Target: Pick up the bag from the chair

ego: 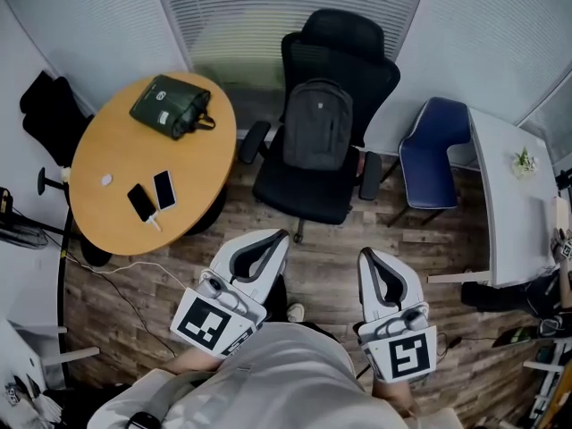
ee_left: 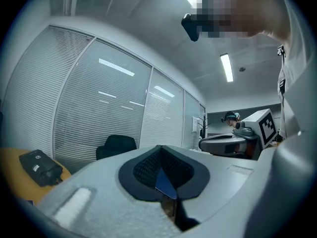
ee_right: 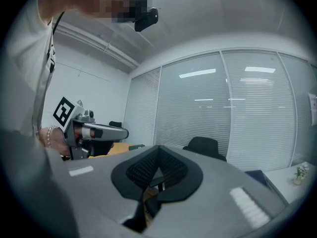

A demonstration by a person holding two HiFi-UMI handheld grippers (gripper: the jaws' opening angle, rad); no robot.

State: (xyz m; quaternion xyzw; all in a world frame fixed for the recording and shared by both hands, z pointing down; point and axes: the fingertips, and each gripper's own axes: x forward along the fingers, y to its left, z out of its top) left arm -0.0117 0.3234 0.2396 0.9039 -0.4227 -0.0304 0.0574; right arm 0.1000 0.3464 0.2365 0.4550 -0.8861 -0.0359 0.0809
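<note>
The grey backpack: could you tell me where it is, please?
In the head view, the grey backpack sits on the black office chair, against its backrest, between the round wooden table at left and the blue chair at right.

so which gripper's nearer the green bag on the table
Left. The left gripper is back from the green bag and to its right; the right gripper is farther right.

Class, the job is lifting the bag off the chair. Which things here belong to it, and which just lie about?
Job: grey backpack, black office chair, left gripper, right gripper.
Lying about: green bag, two phones, blue chair, small plant.
</note>
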